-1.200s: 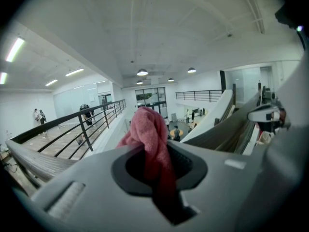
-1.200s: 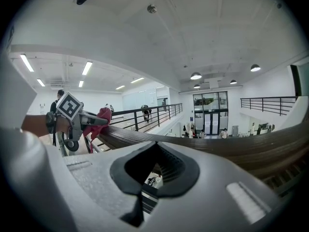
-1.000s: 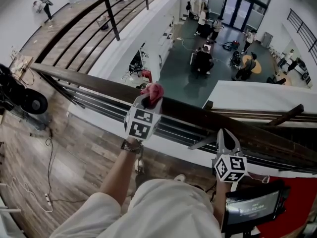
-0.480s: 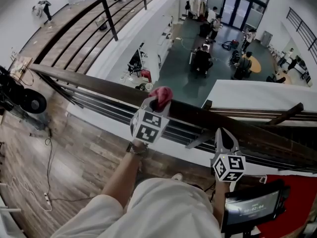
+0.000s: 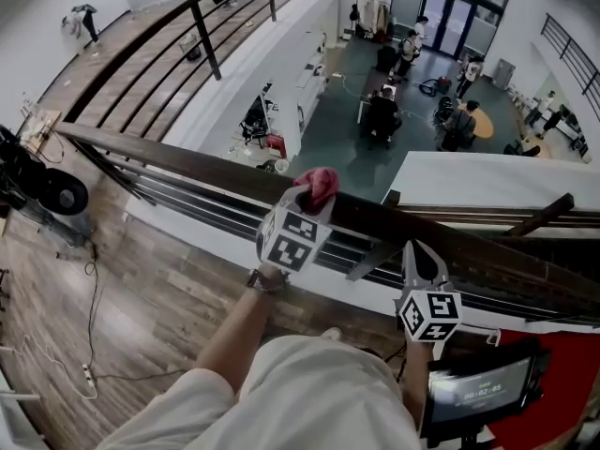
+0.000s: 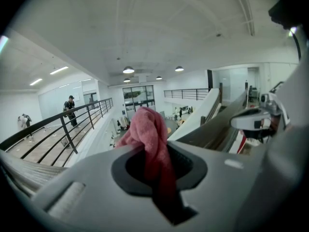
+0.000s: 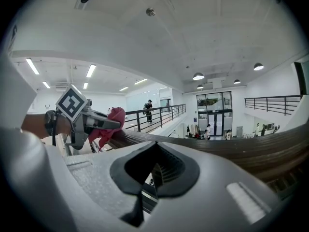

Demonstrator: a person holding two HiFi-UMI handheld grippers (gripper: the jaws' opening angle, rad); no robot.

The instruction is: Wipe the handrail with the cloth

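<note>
2 claws are in view. The left claw (image 5: 306, 202) is clamped on the pink cloth (image 5: 318, 186): the left gripper view shows the fabric pinched between the 2 jaws, with a bunched fold standing above them. In the head view the cloth lies on top of the dark wooden handrail (image 5: 178, 159), at about the middle of its visible run, and the claw reaches up to it from the near side. The right claw (image 5: 418, 256) holds nothing; its own view shows the 2 jaws drawn together with no item between them. It sits just beside the rail, to the right of the cloth and apart from it; contact with the rail cannot be confirmed. Step in hand, as judged from this layout: a wiping pass along the top face of the rail, with the cloth as the contact surface. Progress cannot be read, since no dirt or wet trace shows on the wood. Next move, as judged: slide the left claw along the rail axis under light downward pressure, so that fabric and not the jaw tips rides on the wood. Hold the clamp firm; a loose grip risks dropping the cloth over the rail to the lower floor (image 5: 349, 153). Shift the right claw aside if the pass runs toward it.
</note>
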